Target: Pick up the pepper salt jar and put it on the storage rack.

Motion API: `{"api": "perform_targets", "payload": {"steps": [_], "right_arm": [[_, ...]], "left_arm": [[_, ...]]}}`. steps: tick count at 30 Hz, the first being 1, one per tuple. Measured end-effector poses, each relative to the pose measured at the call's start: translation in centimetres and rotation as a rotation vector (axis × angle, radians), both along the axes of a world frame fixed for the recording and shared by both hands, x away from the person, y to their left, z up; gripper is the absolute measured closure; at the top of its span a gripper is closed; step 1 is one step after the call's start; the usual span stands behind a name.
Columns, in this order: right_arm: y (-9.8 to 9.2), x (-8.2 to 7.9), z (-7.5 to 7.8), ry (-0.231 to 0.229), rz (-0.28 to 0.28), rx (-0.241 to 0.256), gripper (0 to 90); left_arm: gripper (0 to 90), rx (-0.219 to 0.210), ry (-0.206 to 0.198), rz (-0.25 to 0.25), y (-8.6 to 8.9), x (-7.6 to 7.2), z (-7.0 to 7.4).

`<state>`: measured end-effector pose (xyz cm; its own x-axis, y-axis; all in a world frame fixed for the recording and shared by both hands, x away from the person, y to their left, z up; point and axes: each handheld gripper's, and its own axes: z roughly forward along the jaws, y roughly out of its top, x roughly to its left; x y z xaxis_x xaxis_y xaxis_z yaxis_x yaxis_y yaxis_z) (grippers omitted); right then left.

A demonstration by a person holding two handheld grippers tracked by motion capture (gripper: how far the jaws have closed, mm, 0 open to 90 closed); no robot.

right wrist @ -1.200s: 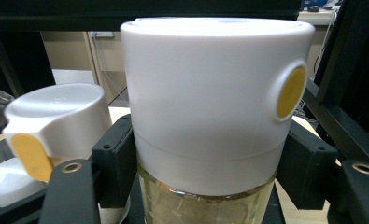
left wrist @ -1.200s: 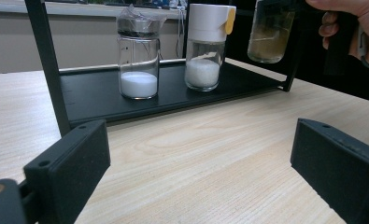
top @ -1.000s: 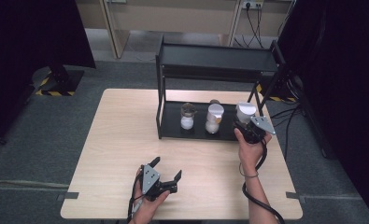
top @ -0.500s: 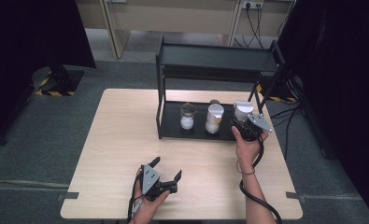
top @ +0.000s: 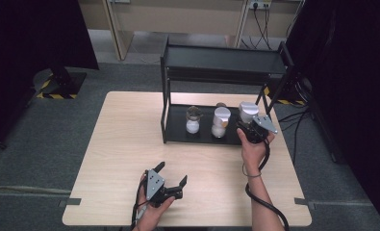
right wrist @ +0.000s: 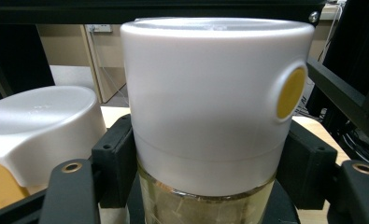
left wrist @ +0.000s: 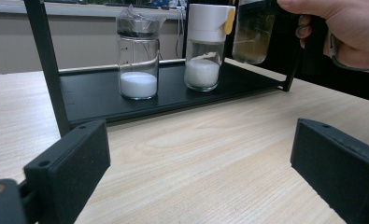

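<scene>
- White-capped glass jar (right wrist: 217,102) with a yellow dot on its cap sits between the two black jaws of the right tongs (right wrist: 210,163), which are clenched on it just under the cap; in the high view this jar (top: 247,112) is at the right end of the rack's lower tray.
- Seen from the left gripper view, the held jar (left wrist: 252,35) hangs above the tray's right end with its base clear of the tray, and the person's right hand (left wrist: 345,28) is beside it.
- Black two-level rack (top: 224,60) stands on the far half of the light wooden counter (top: 125,144); its lower tray (left wrist: 93,95) also carries two more jars.
- Glass jar with a dark lid (left wrist: 138,56) stands upright on the left part of the tray, a layer of white powder in its bottom.
- White-capped shaker jar (left wrist: 206,44) with a yellow tab stands upright just right of it, holding white grains; its cap (right wrist: 37,126) shows beside the held jar in the right gripper view.
- Left tongs (top: 171,174) are released, jaws spread wide, held by the left hand (top: 151,211) low over the near edge of the counter, well apart from the rack.
</scene>
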<state>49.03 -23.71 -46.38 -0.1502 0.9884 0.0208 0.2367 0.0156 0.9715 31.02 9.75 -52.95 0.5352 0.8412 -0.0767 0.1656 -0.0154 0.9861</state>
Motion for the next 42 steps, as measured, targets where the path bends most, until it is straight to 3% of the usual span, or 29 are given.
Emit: {"api": "perform_targets", "payload": {"steps": [42], "right_arm": [[0.1, 2.1, -2.1, 0.06, -0.01, -0.001, 30.9]], "left_arm": [[4.2, 0.0, -0.002, -0.001, 0.0, 0.0, 0.0]]}}
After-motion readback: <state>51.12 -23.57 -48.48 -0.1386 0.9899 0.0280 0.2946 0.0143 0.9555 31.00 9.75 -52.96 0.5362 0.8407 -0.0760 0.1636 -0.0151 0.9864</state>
